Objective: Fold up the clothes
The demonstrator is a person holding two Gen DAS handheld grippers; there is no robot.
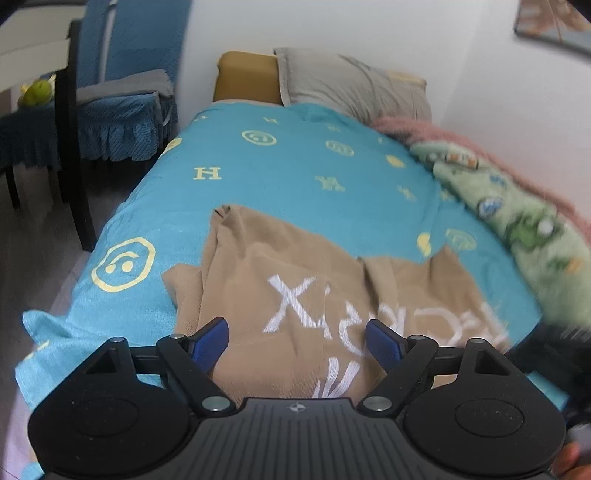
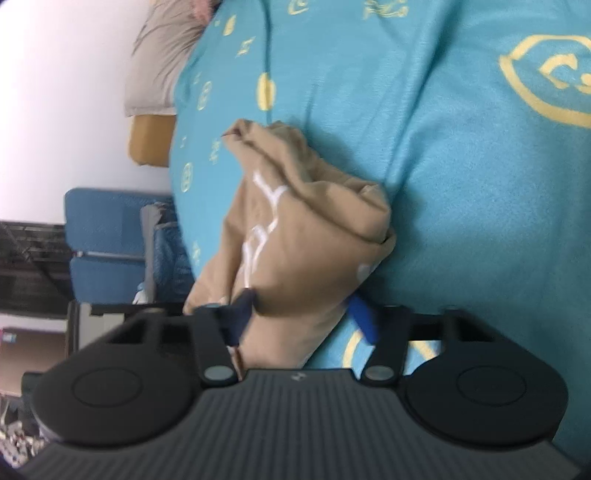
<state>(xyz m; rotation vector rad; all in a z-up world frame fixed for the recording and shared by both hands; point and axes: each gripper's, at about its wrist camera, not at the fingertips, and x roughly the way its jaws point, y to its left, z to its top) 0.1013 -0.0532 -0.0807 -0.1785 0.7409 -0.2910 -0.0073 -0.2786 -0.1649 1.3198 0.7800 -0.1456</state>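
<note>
Left wrist view: tan shirt (image 1: 295,295) lies spread on the bed (image 1: 303,166), flat for folding; the left hand-held gripper (image 1: 297,341) hangs spread above it. Right hand-held gripper (image 2: 306,314) pinches a bunched shirt edge, probably to fold it over.

White wall (image 1: 369,26), blue-covered chair (image 1: 122,92) (dark legs), grey floor (image 1: 33,236)
</note>
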